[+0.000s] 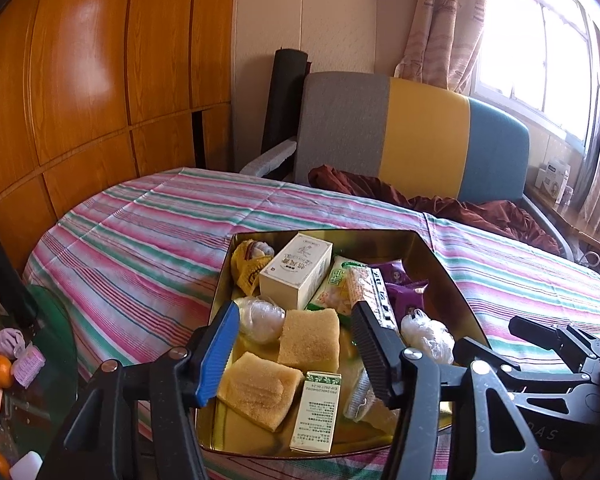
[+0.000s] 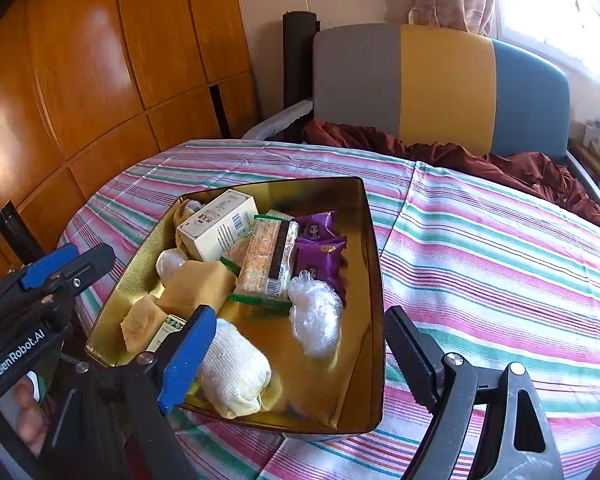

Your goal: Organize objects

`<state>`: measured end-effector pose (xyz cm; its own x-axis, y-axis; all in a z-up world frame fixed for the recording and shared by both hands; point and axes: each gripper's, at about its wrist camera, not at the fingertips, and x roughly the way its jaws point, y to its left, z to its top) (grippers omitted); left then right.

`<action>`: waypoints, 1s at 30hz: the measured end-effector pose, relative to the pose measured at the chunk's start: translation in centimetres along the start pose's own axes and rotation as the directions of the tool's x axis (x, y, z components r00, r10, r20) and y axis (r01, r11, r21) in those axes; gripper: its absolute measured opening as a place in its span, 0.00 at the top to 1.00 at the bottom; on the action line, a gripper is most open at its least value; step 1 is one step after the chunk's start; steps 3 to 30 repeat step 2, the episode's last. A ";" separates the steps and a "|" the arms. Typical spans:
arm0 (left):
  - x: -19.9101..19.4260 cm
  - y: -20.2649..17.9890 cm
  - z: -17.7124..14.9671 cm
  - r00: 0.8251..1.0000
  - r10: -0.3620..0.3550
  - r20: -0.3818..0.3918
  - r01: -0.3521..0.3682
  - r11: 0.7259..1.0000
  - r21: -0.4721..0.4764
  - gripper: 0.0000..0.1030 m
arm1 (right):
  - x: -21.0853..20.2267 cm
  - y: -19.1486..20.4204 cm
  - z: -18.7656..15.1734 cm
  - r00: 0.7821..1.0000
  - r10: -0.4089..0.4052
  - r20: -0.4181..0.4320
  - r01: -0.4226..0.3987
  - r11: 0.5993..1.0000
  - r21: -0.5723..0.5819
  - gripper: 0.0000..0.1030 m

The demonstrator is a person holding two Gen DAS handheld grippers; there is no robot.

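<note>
A gold metal tin (image 2: 364, 280) sat on a table covered with a pink, green and white striped cloth (image 2: 480, 264). Inside lay a white box (image 2: 216, 228), a long biscuit packet (image 2: 266, 264), two purple packets (image 2: 320, 248), a ball of clear plastic wrap (image 2: 314, 316), yellow sponges (image 2: 196, 284) and a white rolled cloth (image 2: 232, 372). The right gripper (image 2: 296, 352) hung over the tin's near edge, jaws wide apart and empty. The left gripper (image 2: 60, 268) showed at the left edge. Behind stood a grey, yellow and blue chair (image 2: 440, 84)
</note>
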<state>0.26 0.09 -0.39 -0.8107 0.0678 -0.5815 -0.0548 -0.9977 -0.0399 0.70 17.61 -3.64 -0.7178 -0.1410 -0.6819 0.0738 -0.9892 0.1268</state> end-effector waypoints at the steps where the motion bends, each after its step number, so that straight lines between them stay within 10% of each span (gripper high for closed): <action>1: -0.1 -0.1 0.0 1.000 0.001 0.006 -0.001 1.000 0.004 0.43 | 0.0 0.0 0.0 1.000 0.000 0.000 0.000 1.000 0.001 0.16; 30: -0.1 -0.1 0.1 1.000 -0.001 0.003 0.001 1.000 0.006 0.43 | 0.0 0.0 0.0 1.000 0.002 0.001 -0.002 1.000 0.003 0.16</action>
